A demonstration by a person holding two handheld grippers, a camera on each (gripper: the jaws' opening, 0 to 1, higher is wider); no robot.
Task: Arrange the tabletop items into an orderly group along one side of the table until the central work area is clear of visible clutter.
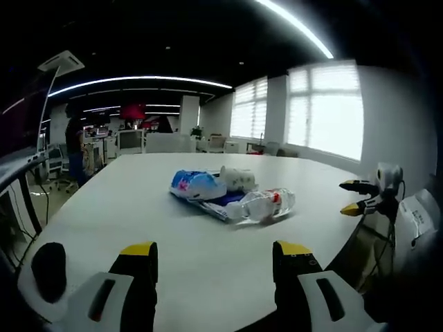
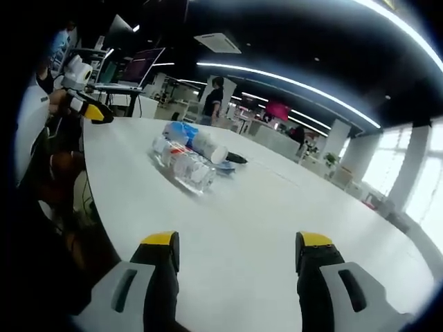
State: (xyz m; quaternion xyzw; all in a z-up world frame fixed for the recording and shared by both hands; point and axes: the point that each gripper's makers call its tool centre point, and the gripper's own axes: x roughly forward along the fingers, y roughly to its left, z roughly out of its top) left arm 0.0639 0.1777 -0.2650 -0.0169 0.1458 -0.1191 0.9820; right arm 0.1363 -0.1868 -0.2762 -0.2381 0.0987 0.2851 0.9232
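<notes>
A small heap of items lies on the white table (image 1: 138,200). It holds a clear plastic bottle (image 1: 263,204) on its side, a blue packet (image 1: 197,184), a white roll (image 1: 239,178) and a dark blue flat piece (image 1: 220,205) beneath them. My left gripper (image 1: 214,252) is open near the table's edge, well short of the heap. My right gripper (image 1: 354,197) reaches in from the right of the left gripper view, its yellow tips apart. In the right gripper view the bottle (image 2: 183,167), blue packet (image 2: 178,130) and roll (image 2: 208,146) lie ahead of my open right gripper (image 2: 237,245). The left gripper (image 2: 90,111) shows at far left.
A small dark object (image 2: 235,158) lies just behind the heap. Broad bare tabletop (image 2: 277,207) stretches around the items. A person (image 1: 73,138) stands beyond the table's far end among desks and chairs. Windows (image 1: 325,111) line one wall.
</notes>
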